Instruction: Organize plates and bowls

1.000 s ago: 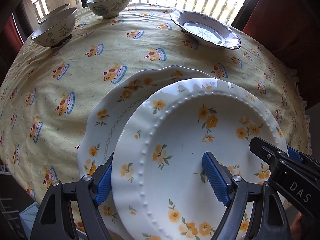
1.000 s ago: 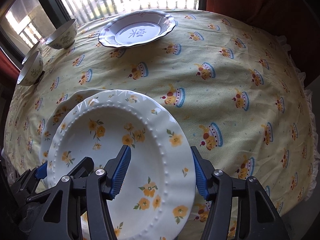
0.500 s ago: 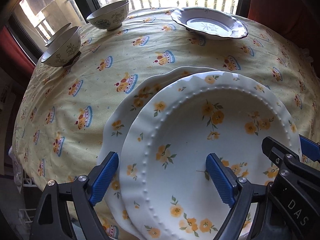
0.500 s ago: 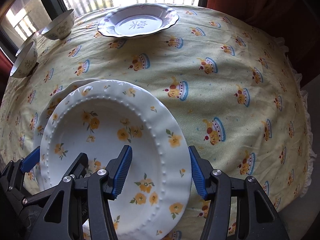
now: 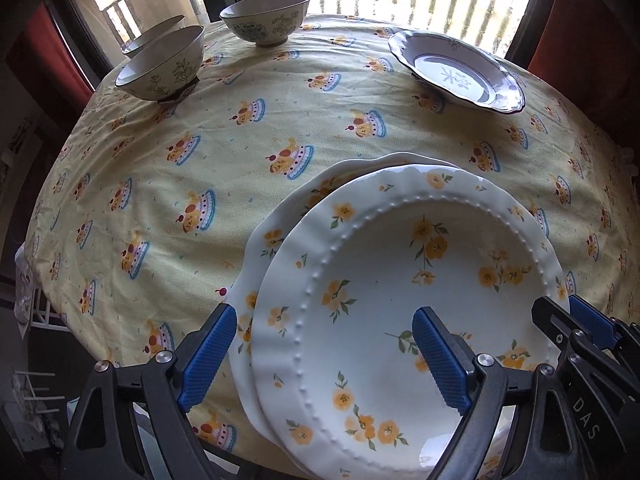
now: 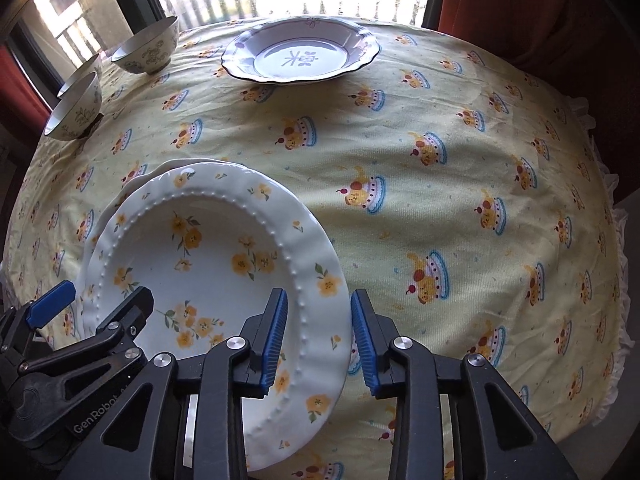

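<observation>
Right gripper (image 6: 318,336), jaws just closing astride the yellow-flowered plate (image 6: 208,272) rim, should clamp squarely; left gripper (image 5: 328,354) gapes wide.

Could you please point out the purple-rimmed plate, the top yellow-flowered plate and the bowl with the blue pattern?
purple-rimmed plate (image 6: 300,56): right wrist view, on its flat centre.
top yellow-flowered plate (image 5: 384,304): left wrist view, on its well.
bowl with the blue pattern (image 5: 266,20): left wrist view, on its outer wall.

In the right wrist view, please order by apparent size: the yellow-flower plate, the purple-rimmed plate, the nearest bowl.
1. Yellow-flower plate, largest, though it is nearest to the camera.
2. Purple-rimmed plate.
3. Nearest bowl, smallest; it stands far off, so its true size is unsure.
</observation>
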`<state>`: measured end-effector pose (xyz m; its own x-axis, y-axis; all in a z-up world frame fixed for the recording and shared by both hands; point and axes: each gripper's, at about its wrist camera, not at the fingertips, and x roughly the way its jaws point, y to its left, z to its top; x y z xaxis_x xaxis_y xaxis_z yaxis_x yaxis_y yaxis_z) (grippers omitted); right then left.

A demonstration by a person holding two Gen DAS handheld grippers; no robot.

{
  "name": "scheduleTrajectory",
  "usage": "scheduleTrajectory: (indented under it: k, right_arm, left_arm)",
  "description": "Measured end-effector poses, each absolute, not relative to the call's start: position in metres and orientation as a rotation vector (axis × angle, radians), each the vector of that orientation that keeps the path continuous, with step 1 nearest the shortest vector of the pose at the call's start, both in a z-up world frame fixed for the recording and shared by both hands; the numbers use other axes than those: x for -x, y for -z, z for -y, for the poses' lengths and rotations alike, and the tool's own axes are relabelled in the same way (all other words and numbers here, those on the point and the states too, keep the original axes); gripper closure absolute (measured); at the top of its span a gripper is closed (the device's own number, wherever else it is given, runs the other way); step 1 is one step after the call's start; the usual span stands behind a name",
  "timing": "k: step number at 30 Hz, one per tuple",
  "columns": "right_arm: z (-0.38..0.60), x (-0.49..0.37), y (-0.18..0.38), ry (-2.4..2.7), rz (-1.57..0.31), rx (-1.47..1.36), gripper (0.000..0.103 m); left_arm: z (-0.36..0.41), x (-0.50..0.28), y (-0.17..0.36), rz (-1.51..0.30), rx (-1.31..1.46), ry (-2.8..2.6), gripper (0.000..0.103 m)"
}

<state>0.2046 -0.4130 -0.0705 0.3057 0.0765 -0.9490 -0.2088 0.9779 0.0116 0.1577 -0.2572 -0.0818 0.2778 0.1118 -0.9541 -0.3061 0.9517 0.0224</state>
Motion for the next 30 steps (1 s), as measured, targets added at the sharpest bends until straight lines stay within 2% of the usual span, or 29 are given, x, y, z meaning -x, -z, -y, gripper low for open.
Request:
scheduleTrajectory:
  k: [17,20,21,22,25,30]
  right_arm:
    - [0.395,-0.215,0.075,-0.038,-1.301,0.068,0.063]
    - [0.391,-0.213,0.066,-0.015,-1.279,0.039,0.054]
    - [0.388,-0.211,0.061,-0.007,-1.261,0.034,0.044]
    - [0.386,-0.21,0.055,0.012,-1.243,0.038,0.039]
    - [0.379,-0.208,0.043,0.042,-1.213,0.017,0.031]
    - [0.364,-0.205,0.021,0.079,-1.161,-0.052,0.03]
  left_arm:
    - [0.239,-0.171,0.075,-1.29,0.105,-0.118,0.012]
    - [0.234,-0.173,0.067,-1.276,0.069,-0.074,0.012]
    - [0.23,-0.174,0.064,-1.269,0.06,-0.065,0.012]
    - [0.225,-0.175,0.061,-1.262,0.055,-0.052,0.012]
    - [0.212,-0.179,0.052,-1.249,0.049,-0.016,0.012]
    - [0.193,-0.191,0.035,-1.221,0.054,0.036,0.012]
